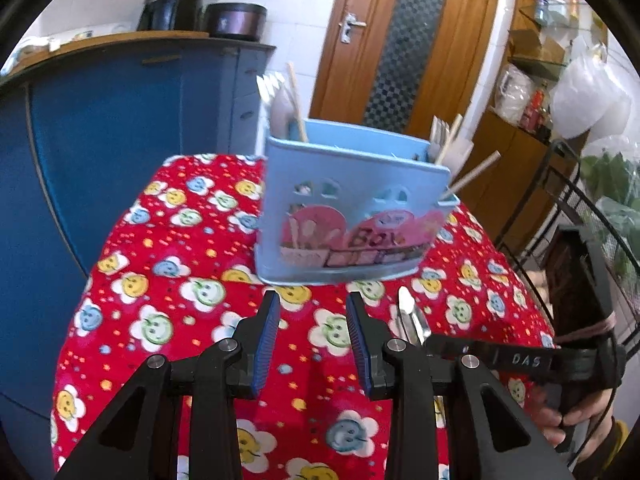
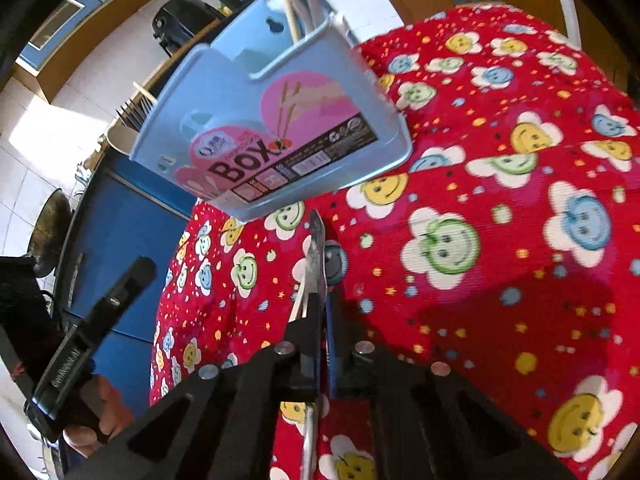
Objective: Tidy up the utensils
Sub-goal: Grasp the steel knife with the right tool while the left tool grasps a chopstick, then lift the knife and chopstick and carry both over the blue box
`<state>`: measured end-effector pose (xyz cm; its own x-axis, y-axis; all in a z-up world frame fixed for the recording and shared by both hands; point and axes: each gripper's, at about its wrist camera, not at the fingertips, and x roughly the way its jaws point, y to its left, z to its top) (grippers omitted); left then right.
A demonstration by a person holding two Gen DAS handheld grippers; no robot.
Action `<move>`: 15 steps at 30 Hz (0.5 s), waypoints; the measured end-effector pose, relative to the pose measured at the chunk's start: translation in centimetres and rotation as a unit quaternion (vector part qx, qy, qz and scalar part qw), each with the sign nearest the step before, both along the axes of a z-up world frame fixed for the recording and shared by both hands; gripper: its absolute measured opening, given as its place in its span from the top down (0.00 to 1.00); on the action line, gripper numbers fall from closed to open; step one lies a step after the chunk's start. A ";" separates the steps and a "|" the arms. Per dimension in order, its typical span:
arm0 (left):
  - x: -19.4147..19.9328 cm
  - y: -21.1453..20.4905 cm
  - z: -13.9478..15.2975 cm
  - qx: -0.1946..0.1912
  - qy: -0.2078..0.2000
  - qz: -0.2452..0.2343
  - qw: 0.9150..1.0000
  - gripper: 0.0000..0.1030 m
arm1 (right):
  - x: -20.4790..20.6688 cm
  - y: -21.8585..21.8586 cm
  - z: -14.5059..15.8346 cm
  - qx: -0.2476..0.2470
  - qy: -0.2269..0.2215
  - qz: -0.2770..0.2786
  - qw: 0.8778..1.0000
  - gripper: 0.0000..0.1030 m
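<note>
A light blue utensil box (image 1: 352, 208) with a pink label stands on the red smiley-flower tablecloth (image 1: 168, 280), holding chopsticks (image 1: 297, 100) and white utensils. My left gripper (image 1: 314, 340) is open and empty, just in front of the box. My right gripper (image 2: 322, 320) is shut on a metal utensil (image 2: 316, 248), whose handle end points toward the box (image 2: 272, 120) from a short way off. In the left wrist view the metal utensil (image 1: 410, 314) and the right gripper (image 1: 520, 358) show to the right of my left fingers.
A blue cabinet (image 1: 112, 128) with black appliances on top stands left of the table. A wooden door (image 1: 404, 40) is behind. Shelves with bags (image 1: 540, 92) and a black wire rack (image 1: 580, 208) are at the right.
</note>
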<state>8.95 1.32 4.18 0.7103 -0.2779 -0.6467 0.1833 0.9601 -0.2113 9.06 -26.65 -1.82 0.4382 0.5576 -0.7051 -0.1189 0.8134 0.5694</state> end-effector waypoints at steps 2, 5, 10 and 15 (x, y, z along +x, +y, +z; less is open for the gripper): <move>0.1 -0.8 -0.3 -0.002 0.012 -0.016 1.000 0.66 | -0.4 -1.0 0.5 -0.011 -0.008 -0.008 1.000 0.97; 0.3 -2.1 -0.9 -0.002 0.029 -0.037 0.999 0.66 | -0.9 -1.9 1.0 -0.040 -0.015 -0.016 0.999 0.97; 0.7 -4.8 -2.1 0.009 0.063 -0.078 0.995 0.66 | -1.0 -3.0 0.3 -0.070 -0.002 -0.026 0.997 0.97; 1.3 -7.6 -3.6 0.034 0.094 -0.113 0.989 0.66 | -1.0 -3.2 0.0 -0.065 0.001 -0.025 0.998 0.96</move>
<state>10.21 -6.27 0.56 0.5013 -0.3669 -0.7836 0.3586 0.9123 -0.1978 8.06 -29.90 -1.77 0.4609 0.4384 -0.7716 -0.0749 0.8856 0.4584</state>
